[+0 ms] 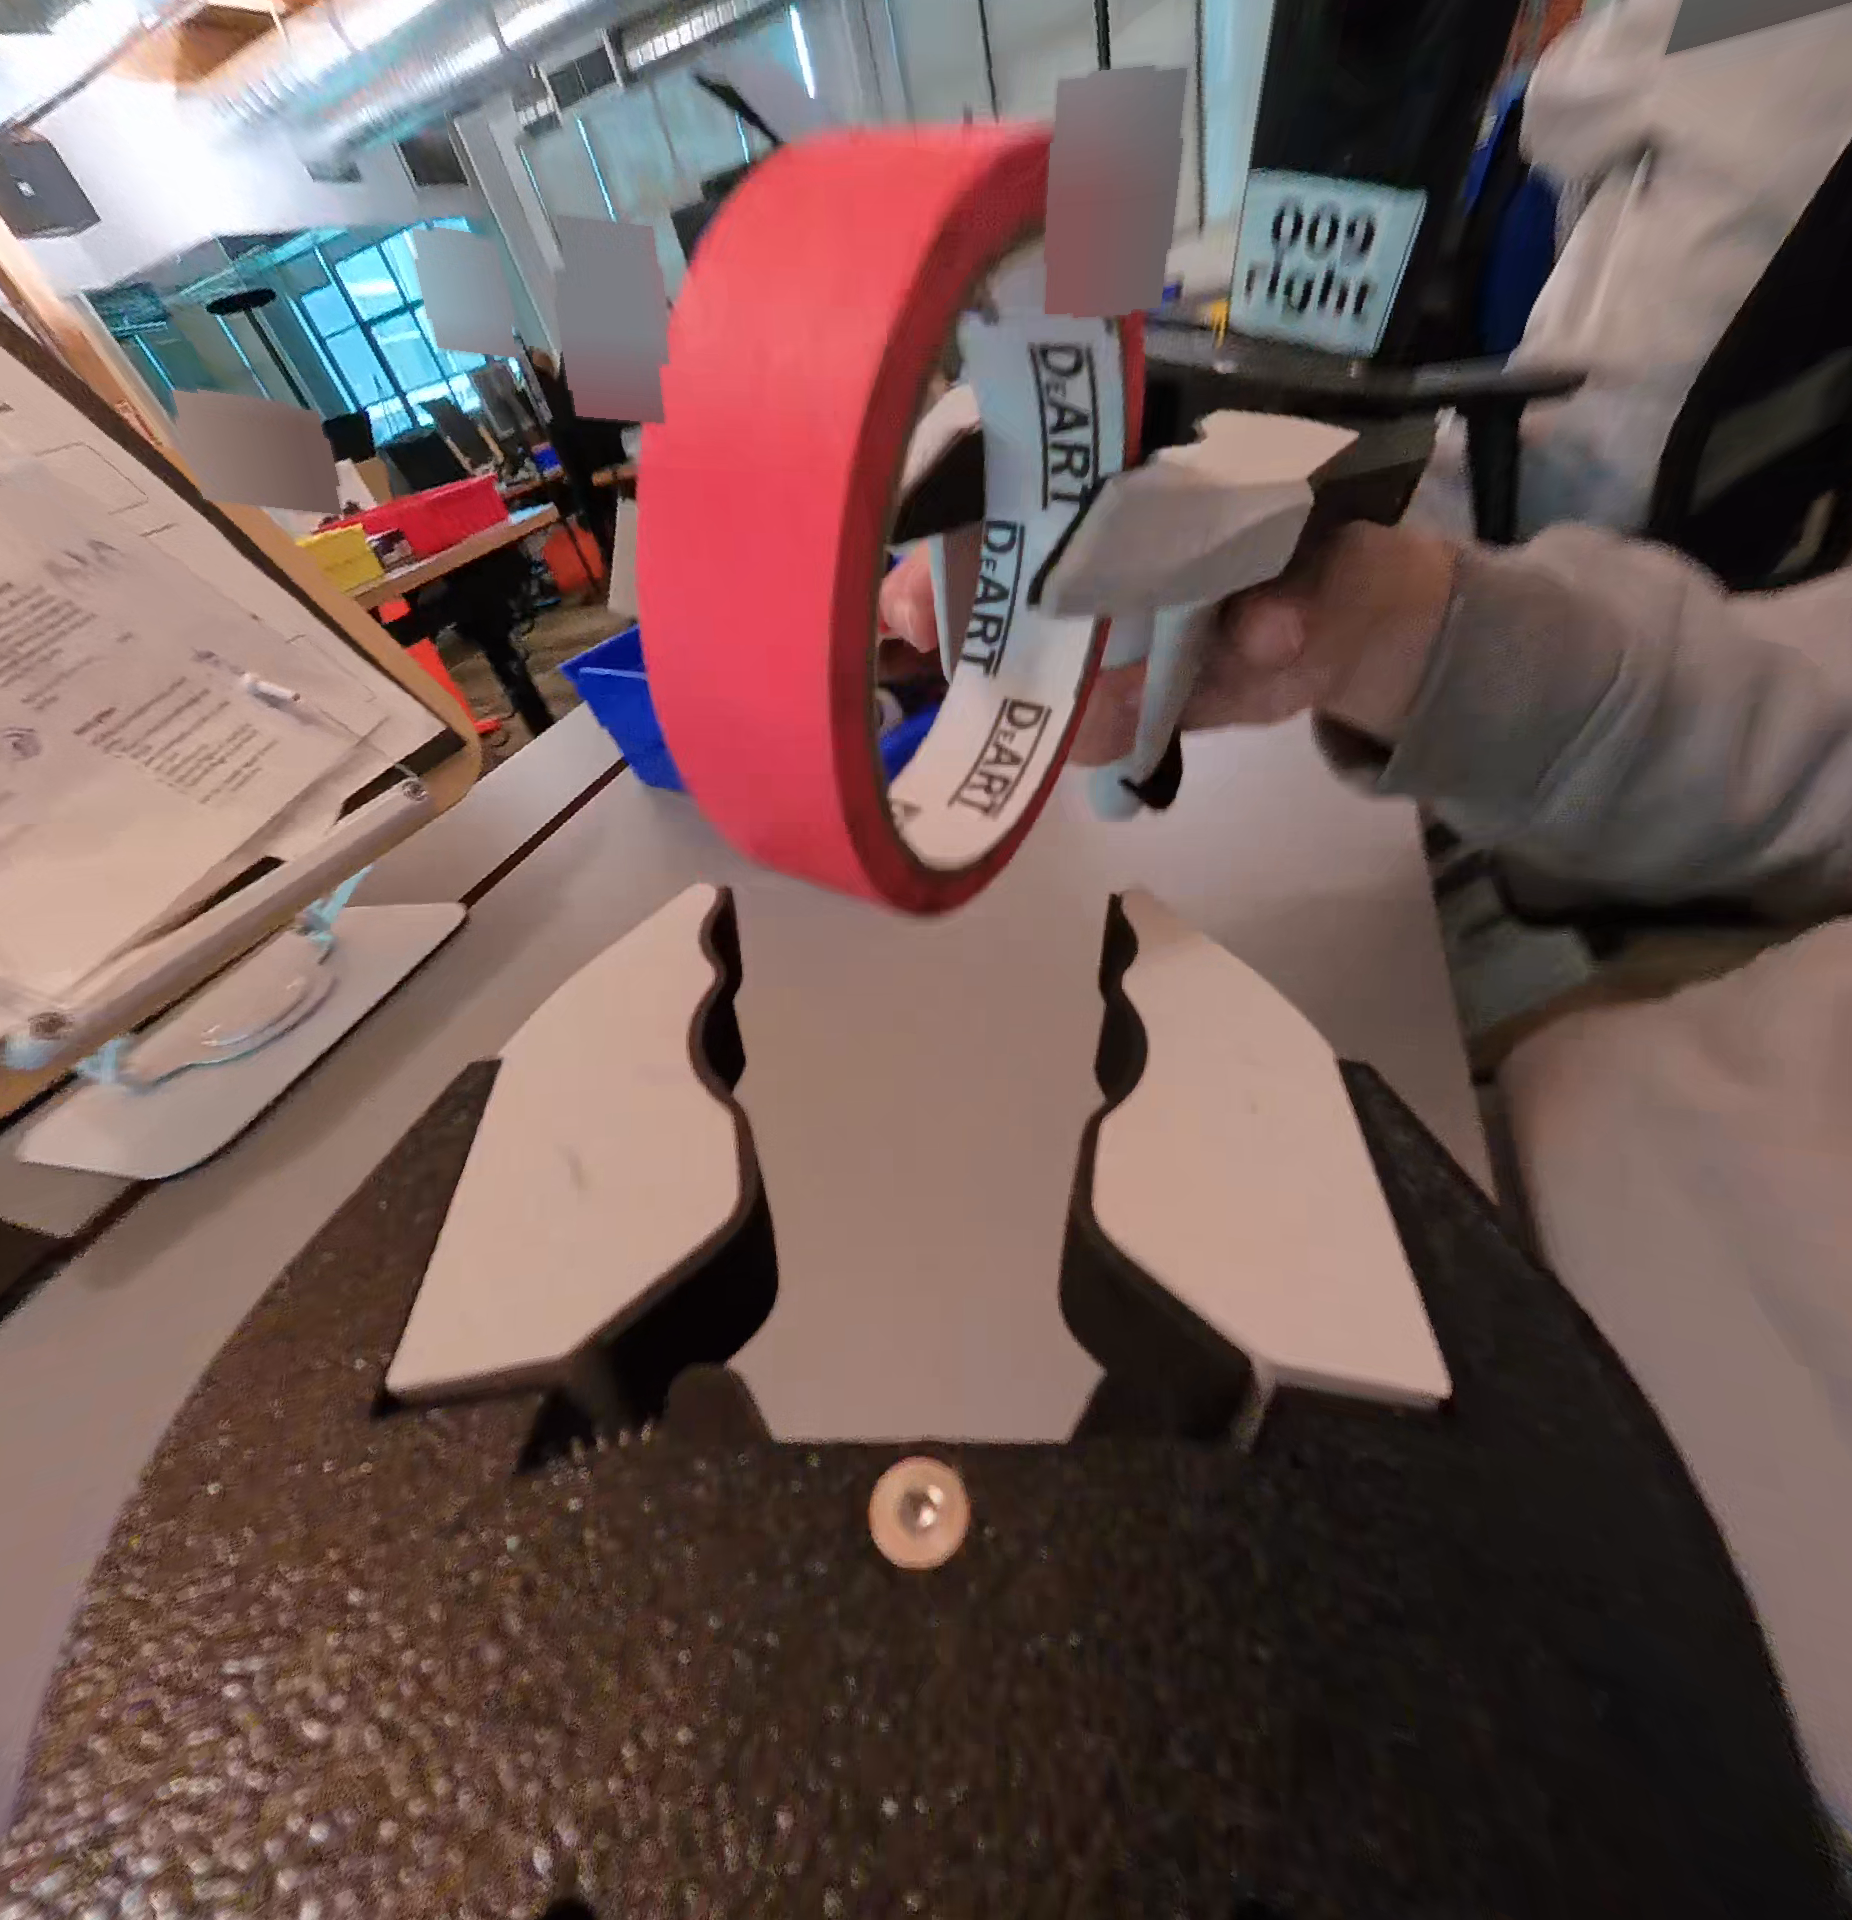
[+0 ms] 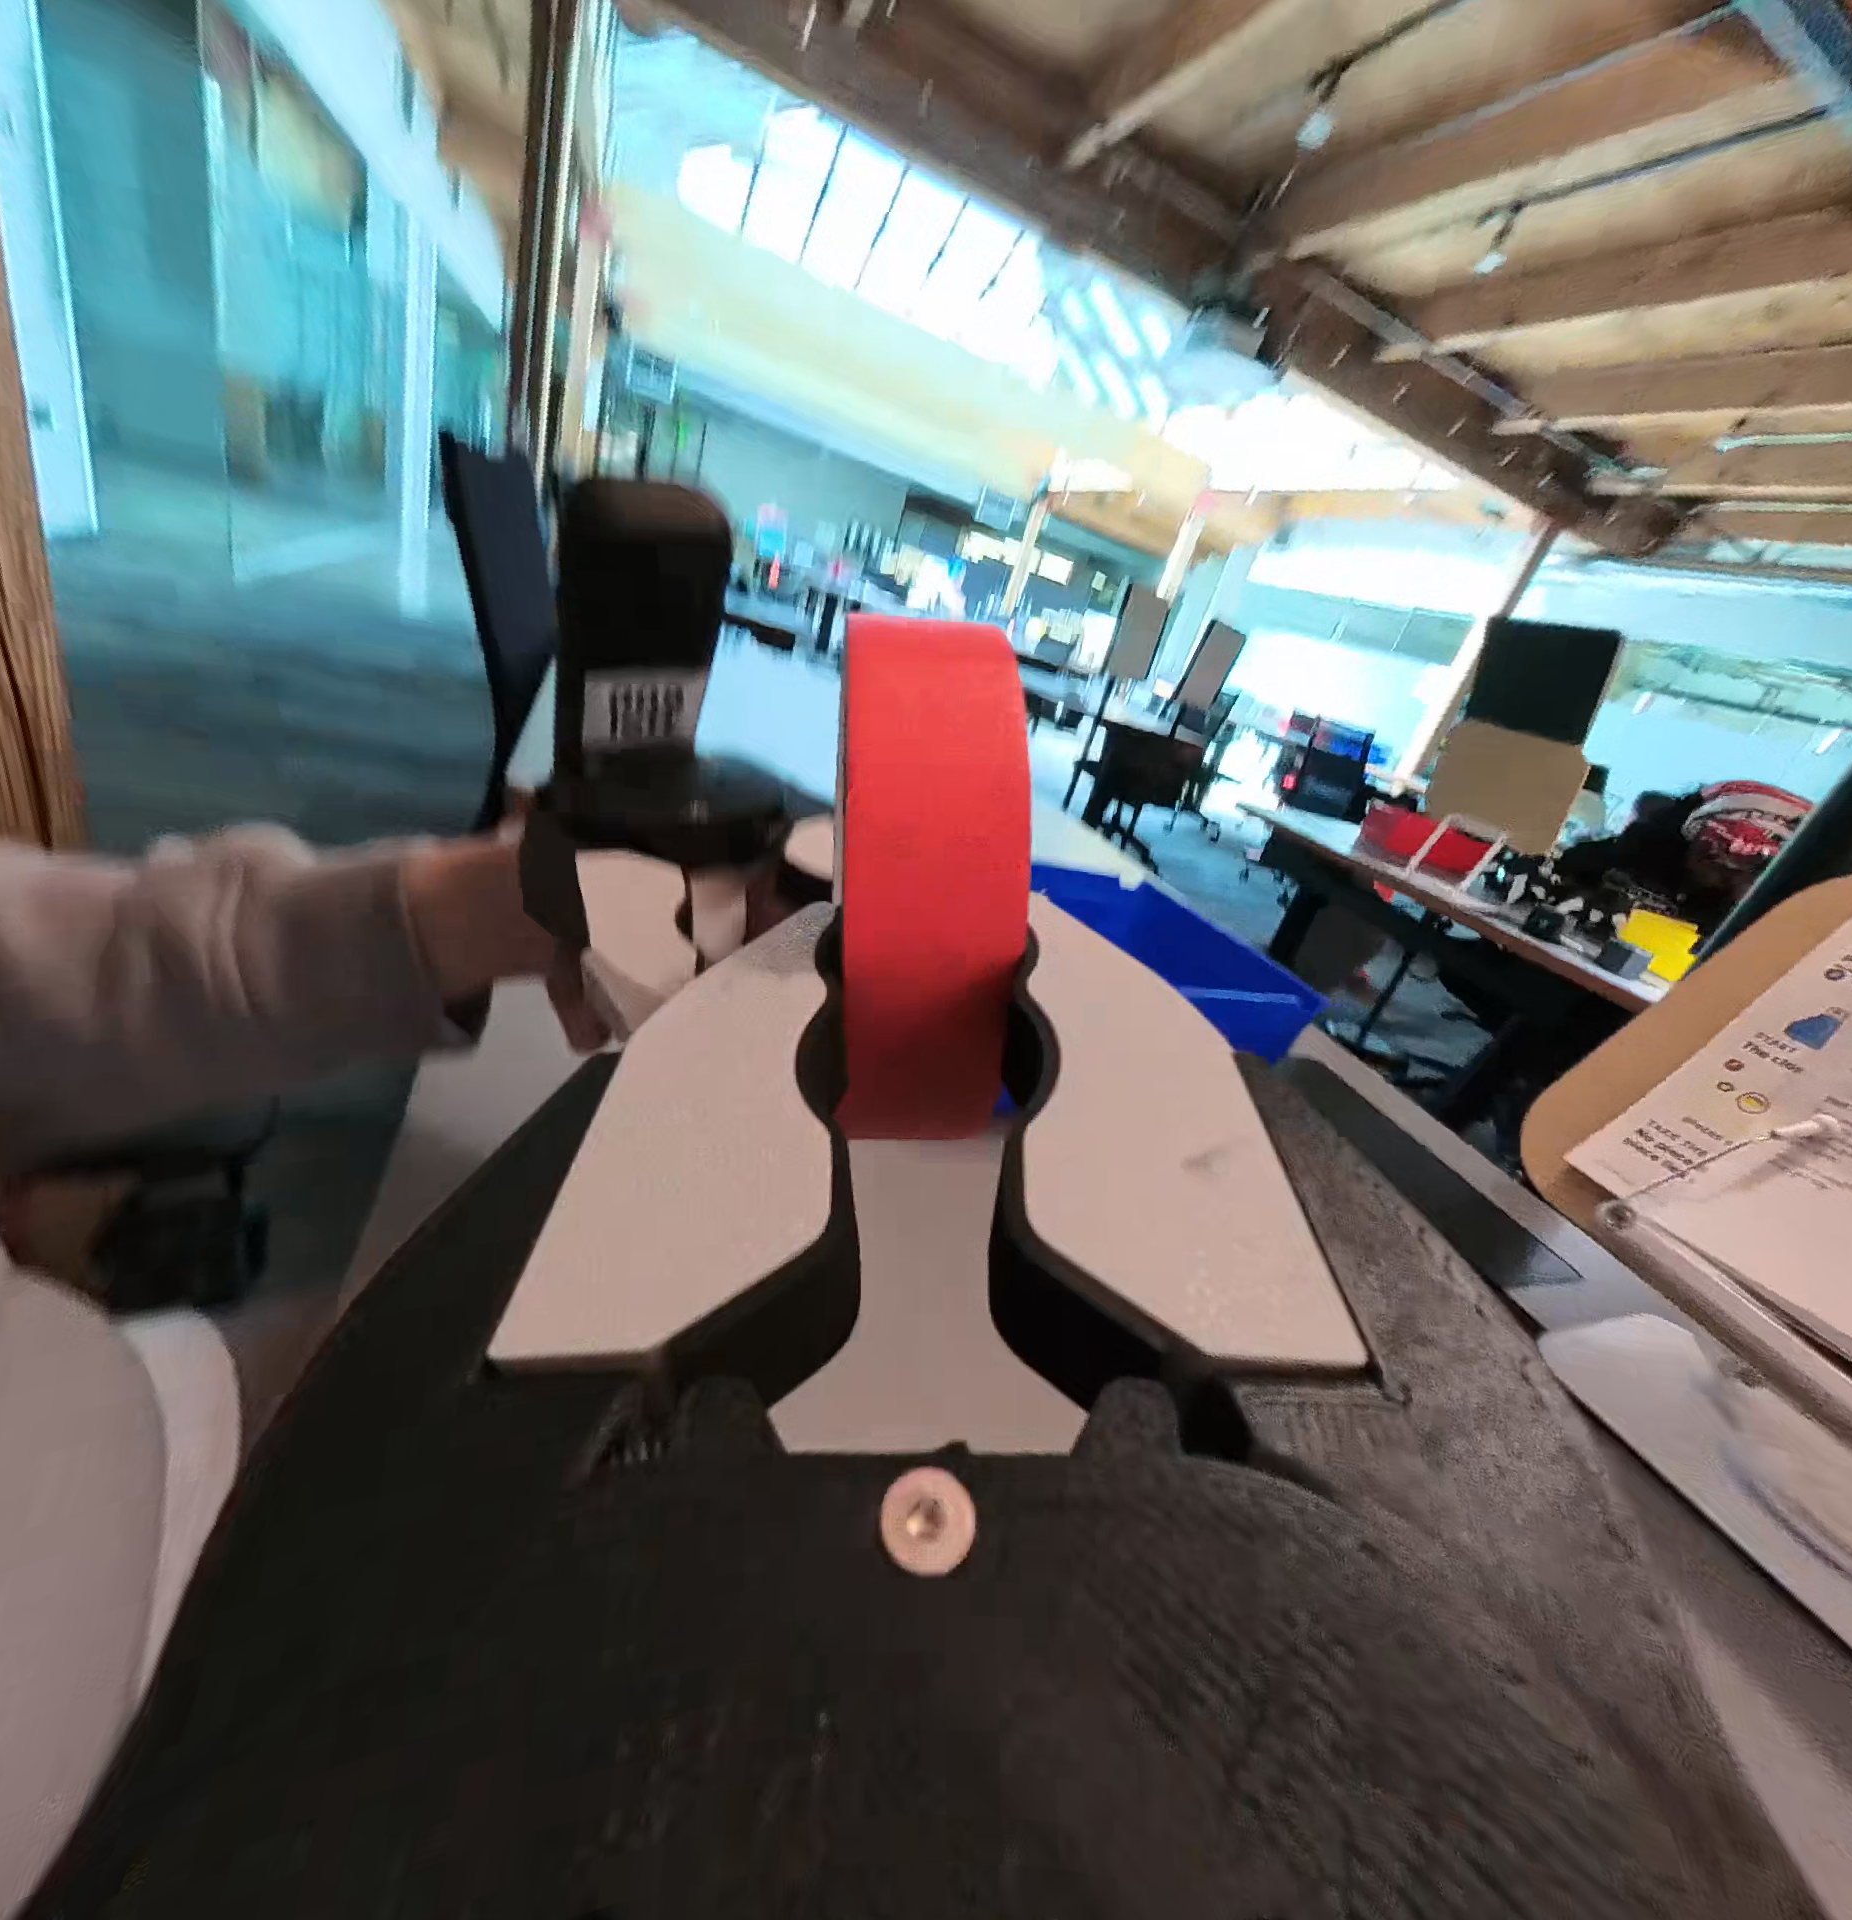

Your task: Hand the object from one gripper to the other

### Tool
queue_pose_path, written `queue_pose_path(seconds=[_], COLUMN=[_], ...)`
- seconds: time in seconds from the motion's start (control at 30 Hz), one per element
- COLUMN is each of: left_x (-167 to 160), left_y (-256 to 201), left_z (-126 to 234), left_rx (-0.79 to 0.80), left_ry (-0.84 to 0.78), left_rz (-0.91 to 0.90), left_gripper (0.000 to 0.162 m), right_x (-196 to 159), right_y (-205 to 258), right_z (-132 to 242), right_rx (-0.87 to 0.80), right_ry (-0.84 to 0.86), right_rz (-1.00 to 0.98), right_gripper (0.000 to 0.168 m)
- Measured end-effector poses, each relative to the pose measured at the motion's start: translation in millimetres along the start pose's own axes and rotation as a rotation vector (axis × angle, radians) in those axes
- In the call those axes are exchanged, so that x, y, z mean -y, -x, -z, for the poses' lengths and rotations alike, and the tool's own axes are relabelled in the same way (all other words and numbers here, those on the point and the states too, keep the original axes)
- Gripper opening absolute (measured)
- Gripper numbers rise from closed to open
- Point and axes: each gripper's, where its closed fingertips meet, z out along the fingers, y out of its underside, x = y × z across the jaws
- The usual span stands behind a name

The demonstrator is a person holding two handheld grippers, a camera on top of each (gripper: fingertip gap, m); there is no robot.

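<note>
A red roll of tape (image 1: pixel 787 499) with a white printed core hangs in the air above the grey table (image 1: pixel 548 821). In the left wrist view, my right gripper (image 1: pixel 1047 509) comes in from the right and is shut on the roll's right side, one finger inside the ring and one outside. My left gripper (image 1: pixel 922 914) is open and empty just below and in front of the roll. In the right wrist view, the roll (image 2: pixel 932 883) stands edge-on, clamped between my right gripper's (image 2: pixel 927 935) fingers. The left gripper (image 2: pixel 714 904) shows behind it to the left, blurred.
A tilted document stand with papers (image 1: pixel 174 644) stands at the table's left; it also shows at the right of the right wrist view (image 2: pixel 1732 1091). A blue bin (image 1: pixel 621 696) sits beyond the table's far edge. A person's grey sleeves (image 1: pixel 1628 707) reach in from the right. Across from one pair of fingers to the other is roughly 6 centimetres.
</note>
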Motion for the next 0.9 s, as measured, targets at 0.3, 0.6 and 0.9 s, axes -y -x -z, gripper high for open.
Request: queue_pose_path(seconds=[0.3,0.6,0.9], left_x=[31.2,26.0,10.9], left_y=[-19.2,-18.5,77.9], left_z=[-11.2,-10.9,39.4], left_rx=[-0.175,-0.143,0.755], left_ry=[-0.316,-0.251,0.249], left_rz=[0.289,0.176,-0.677], left_gripper=[0.062,0.031,0.030], right_x=[20.2,-1.5,-3.6], right_y=[13.8,9.4,-16.6], right_z=[-6.6,-10.3,1.8], right_rx=[0.085,0.072,0.031], right_ry=[-0.218,-0.108,-0.029], right_rz=[-0.238,-0.253,-0.592], right_gripper=[0.026,0.034,0.089])
